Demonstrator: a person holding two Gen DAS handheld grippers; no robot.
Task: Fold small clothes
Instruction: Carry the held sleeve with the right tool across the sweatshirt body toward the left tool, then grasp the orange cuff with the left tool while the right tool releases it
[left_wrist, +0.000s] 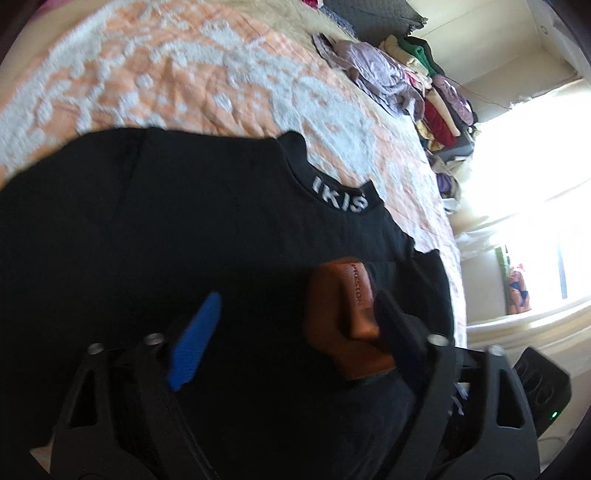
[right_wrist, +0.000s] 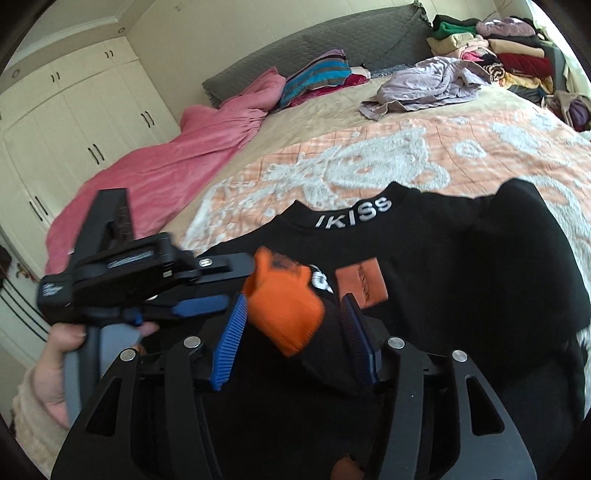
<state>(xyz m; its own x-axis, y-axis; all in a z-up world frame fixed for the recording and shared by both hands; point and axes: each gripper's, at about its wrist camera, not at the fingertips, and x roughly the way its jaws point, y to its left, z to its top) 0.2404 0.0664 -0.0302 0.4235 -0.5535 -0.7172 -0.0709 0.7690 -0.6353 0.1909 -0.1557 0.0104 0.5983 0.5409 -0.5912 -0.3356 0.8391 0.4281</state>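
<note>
A black top with white collar lettering lies spread on the orange and white bedspread. My left gripper hovers over it with jaws apart; a brown lettered patch on the top sits just inside the right finger, and the pads do not press it. In the right wrist view the black top fills the front. My right gripper stands open over it, with an orange piece of fabric loose between the blue pads. The left gripper, held by a hand, reaches in from the left.
A pink blanket lies along the bed's left side. A crumpled lilac garment and stacks of folded clothes sit near the grey headboard. White wardrobe doors stand at left. A bright window lies beyond the bed.
</note>
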